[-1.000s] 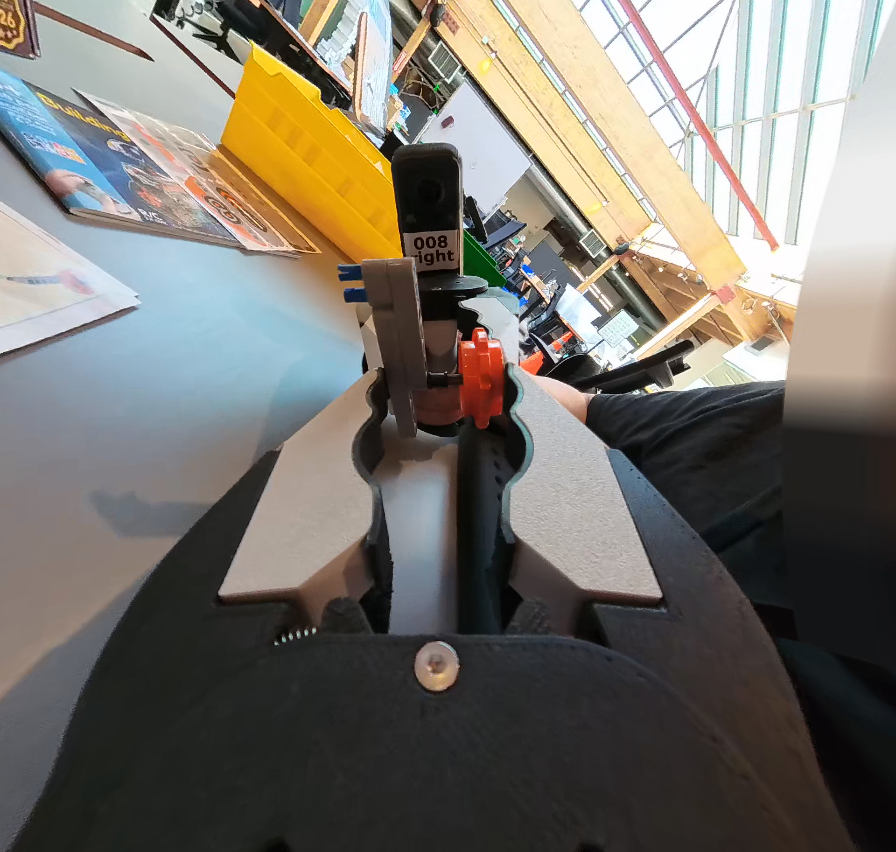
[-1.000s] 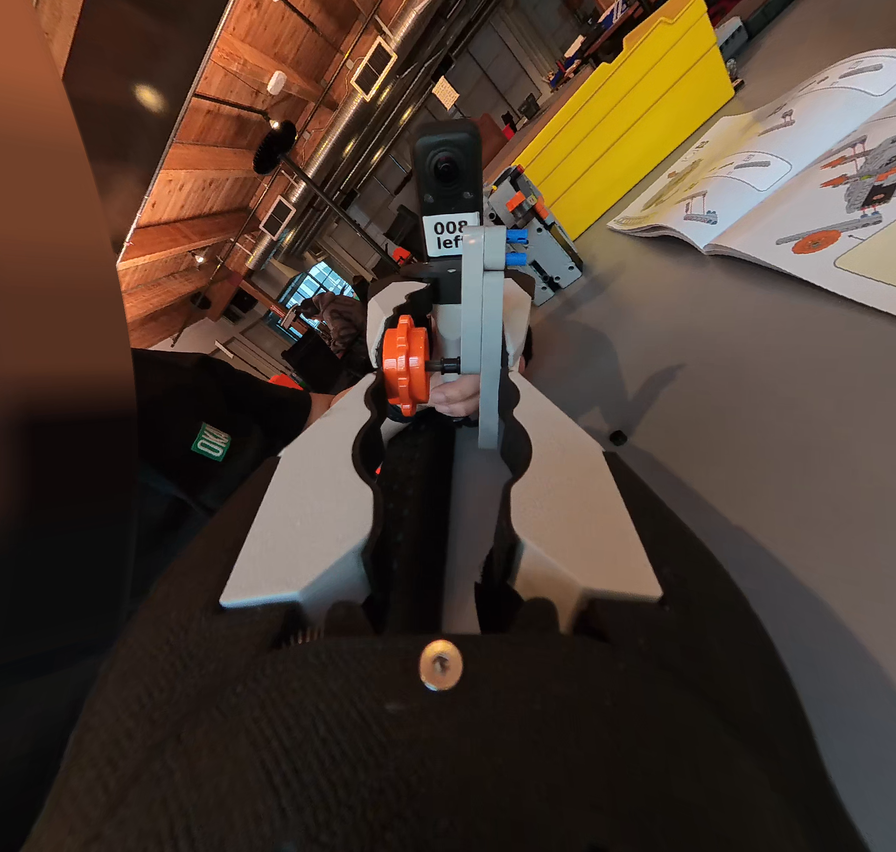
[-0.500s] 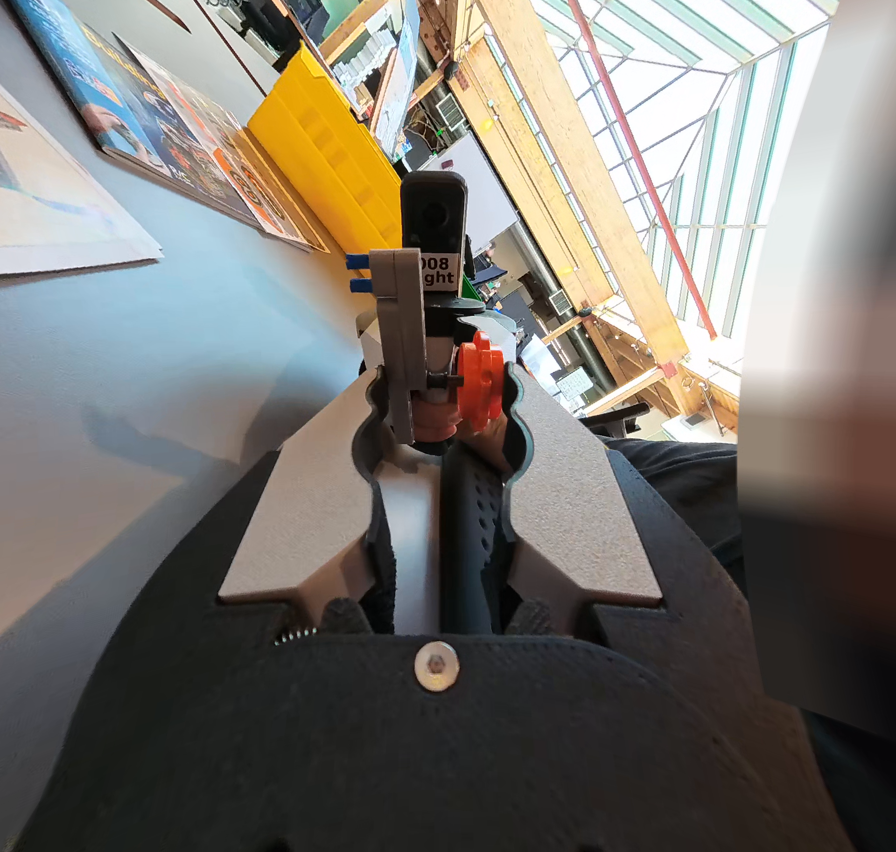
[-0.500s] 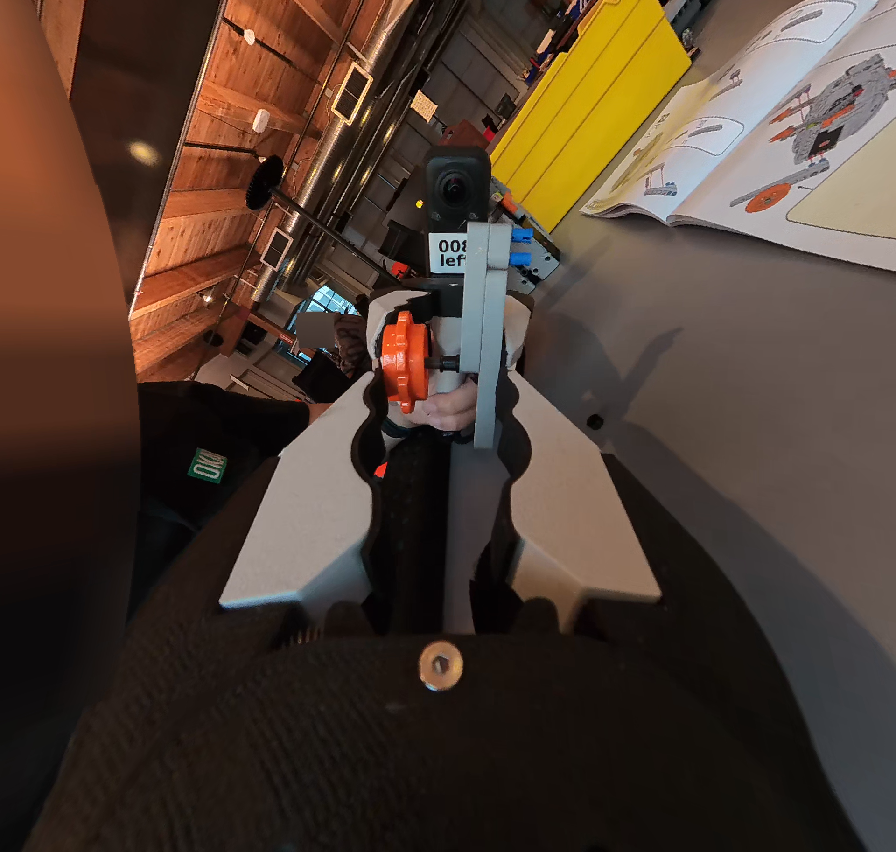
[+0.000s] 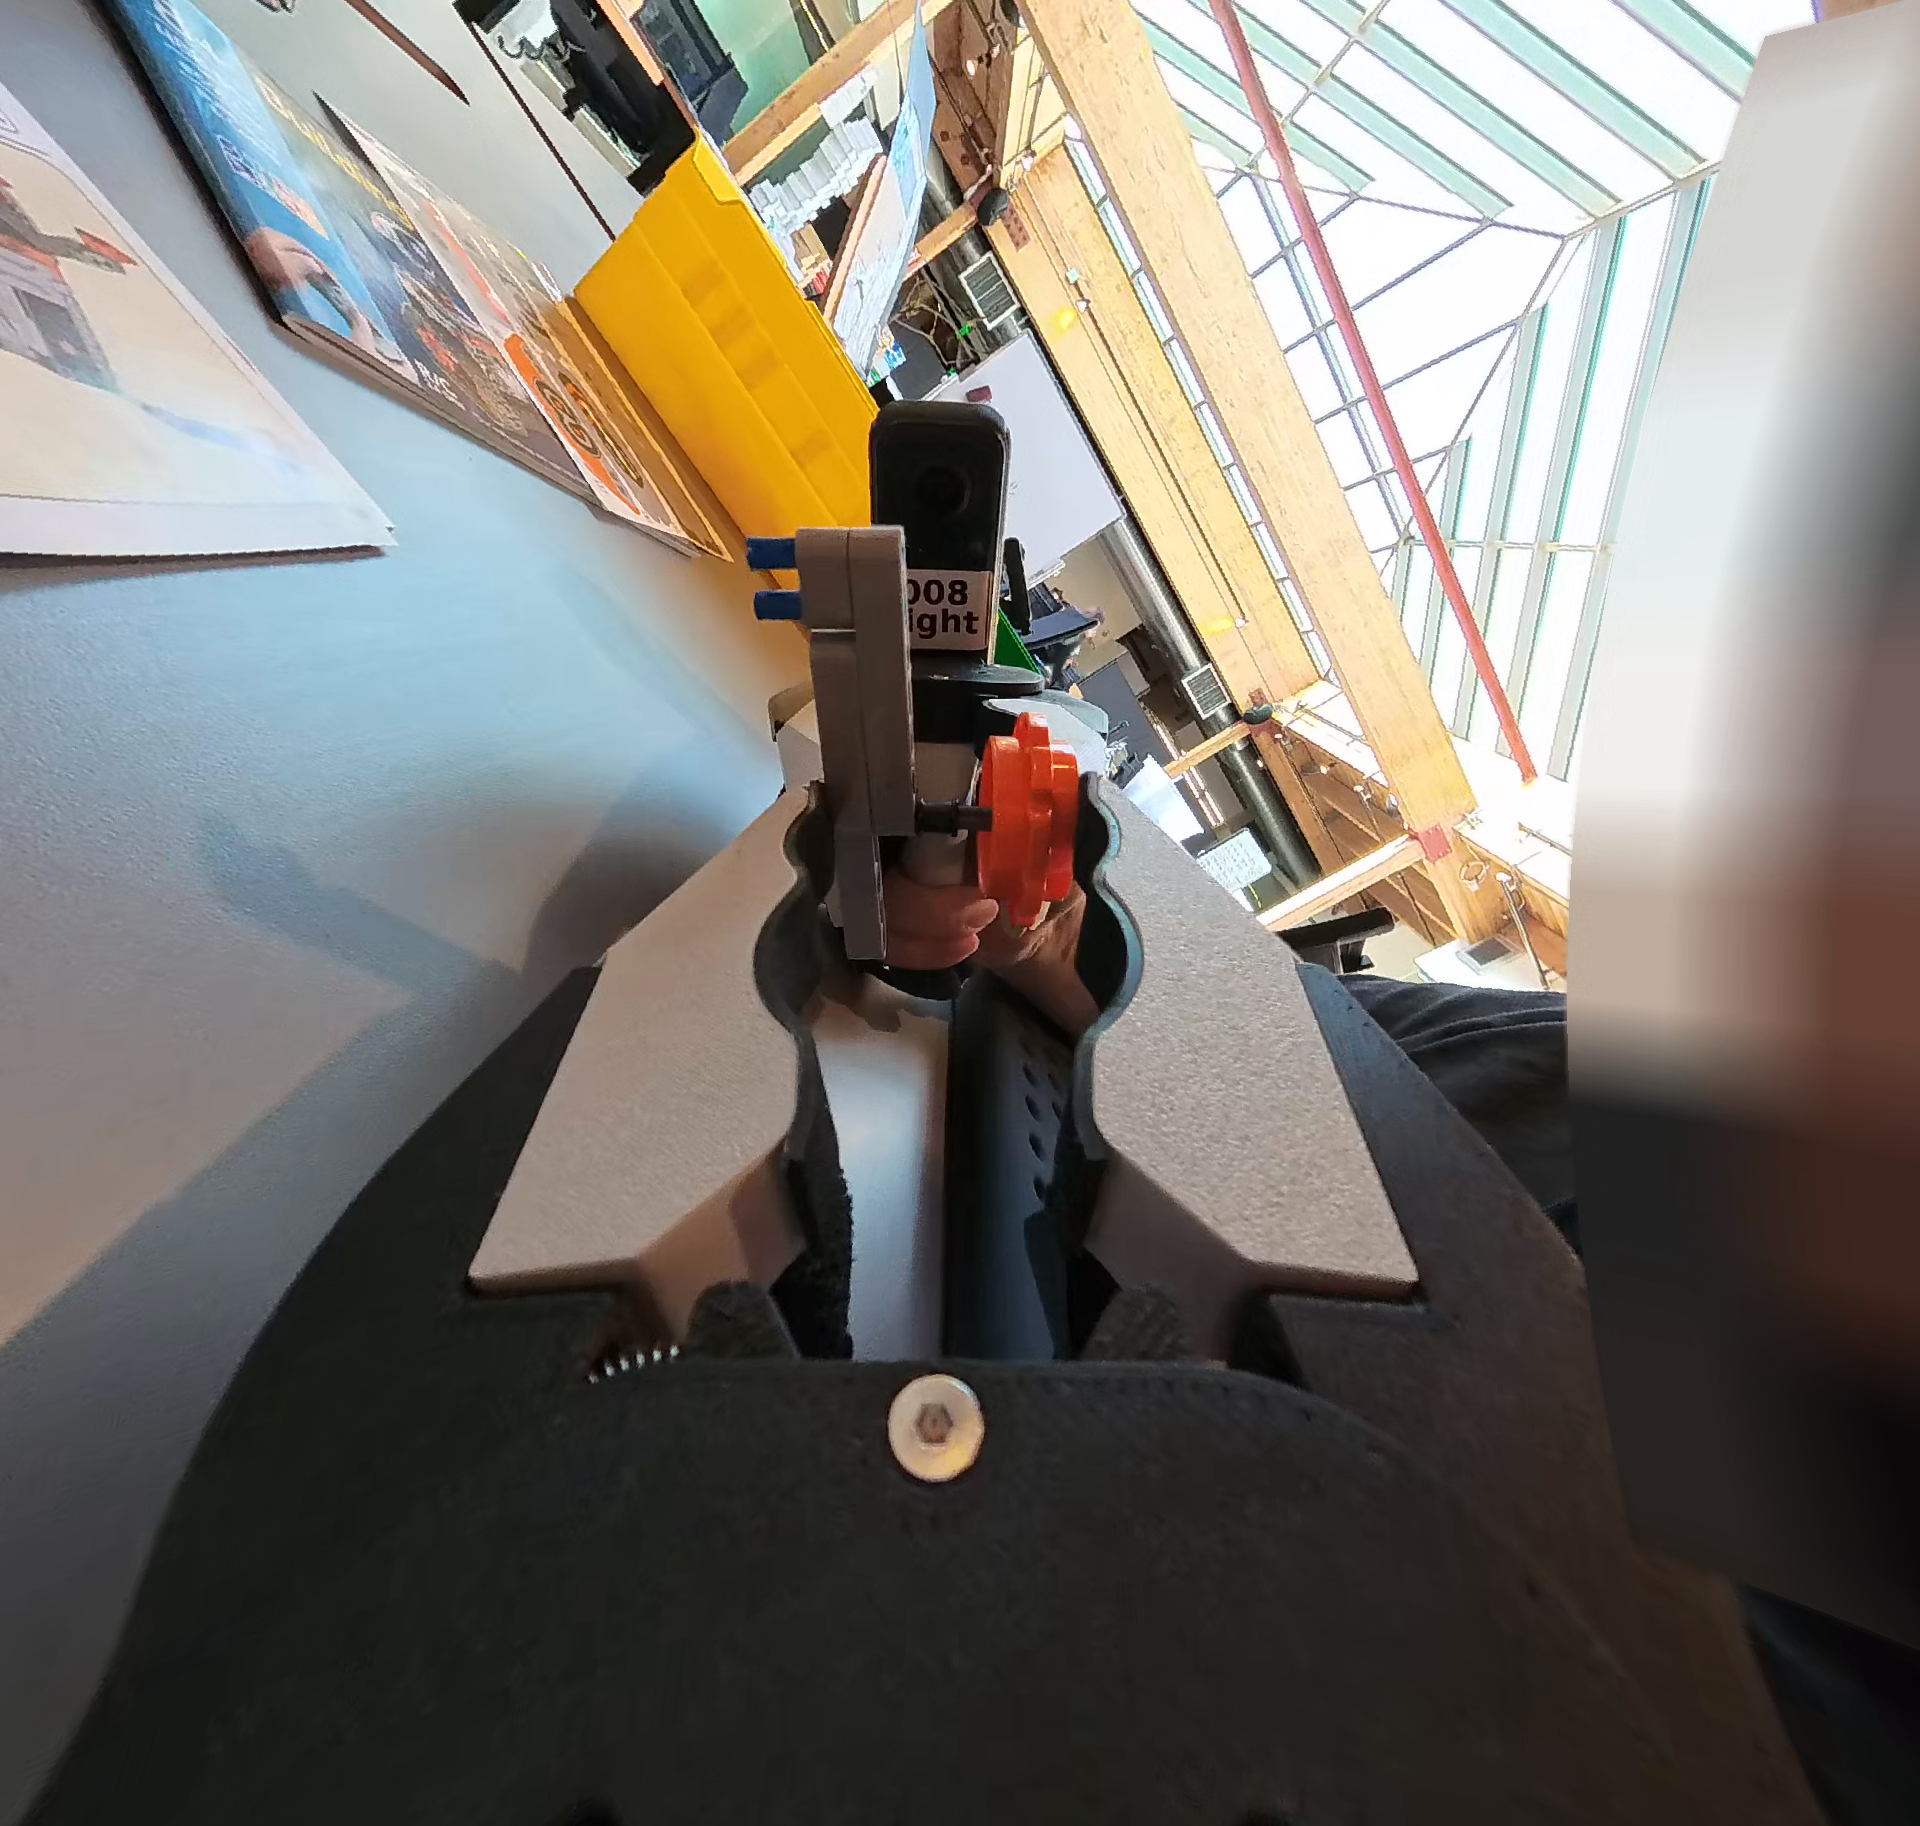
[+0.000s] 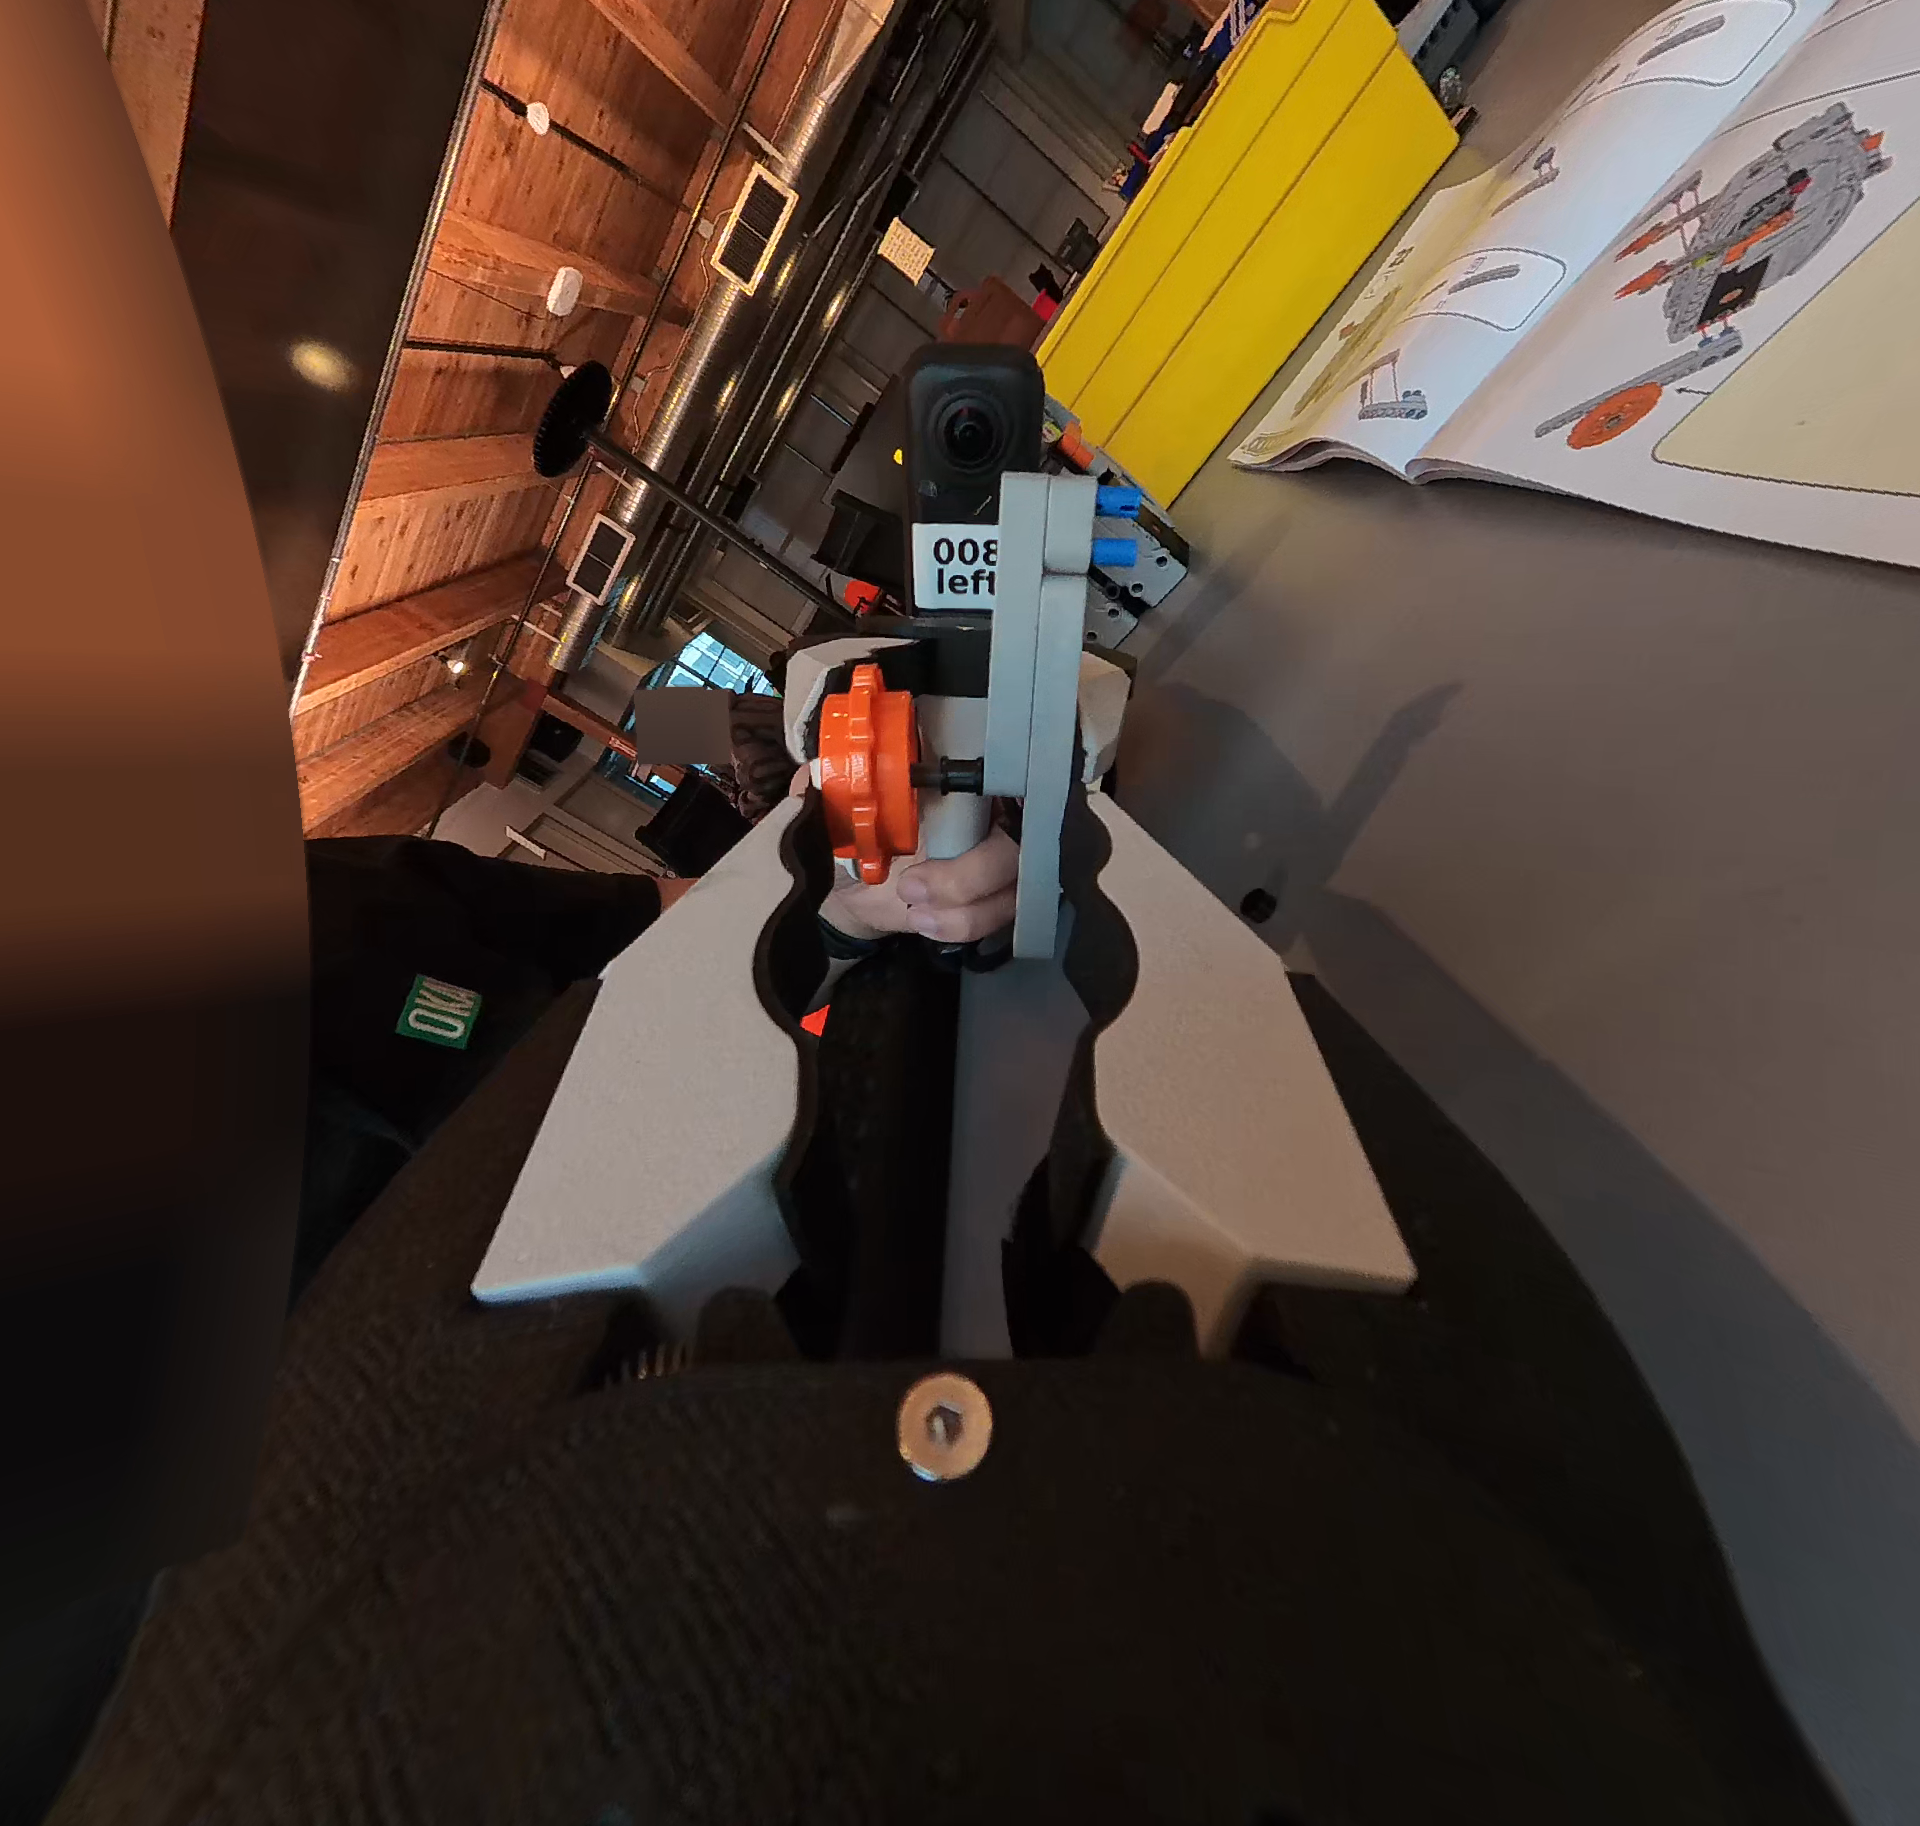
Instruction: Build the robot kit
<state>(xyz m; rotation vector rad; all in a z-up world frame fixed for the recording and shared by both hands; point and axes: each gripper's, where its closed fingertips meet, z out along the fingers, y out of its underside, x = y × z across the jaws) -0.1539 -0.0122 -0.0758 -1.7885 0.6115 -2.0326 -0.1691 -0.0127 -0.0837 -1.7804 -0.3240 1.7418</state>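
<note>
A small brick assembly is held in the air between the two grippers, which face each other. It is a grey beam (image 5: 857, 727) with two blue pins (image 5: 769, 576) and an orange gear (image 5: 1023, 820) on a short black axle. My left gripper (image 5: 951, 820) is shut on it, one fingertip on the beam and one on the gear. My right gripper (image 6: 940, 831) is shut on the same assembly: grey beam (image 6: 1029, 716), orange gear (image 6: 868, 774). Each view shows the other gripper's black camera (image 5: 940, 498) (image 6: 971, 426) behind the assembly and a hand below it.
The grey table (image 5: 312, 737) carries magazines (image 5: 312, 249), an open instruction booklet (image 6: 1610, 322) and a yellow bin (image 6: 1247, 218) at its far edge. A small grey brick build (image 6: 1132, 571) and a tiny black piece (image 6: 1259, 903) lie near the assembly. A person's dark sleeve (image 6: 447, 945) is close. The tips of both grippers are at nearly the same place.
Both grippers have tilted together with the assembly still between them, so the table and ceiling have swung in both views. The grip looks the same.
</note>
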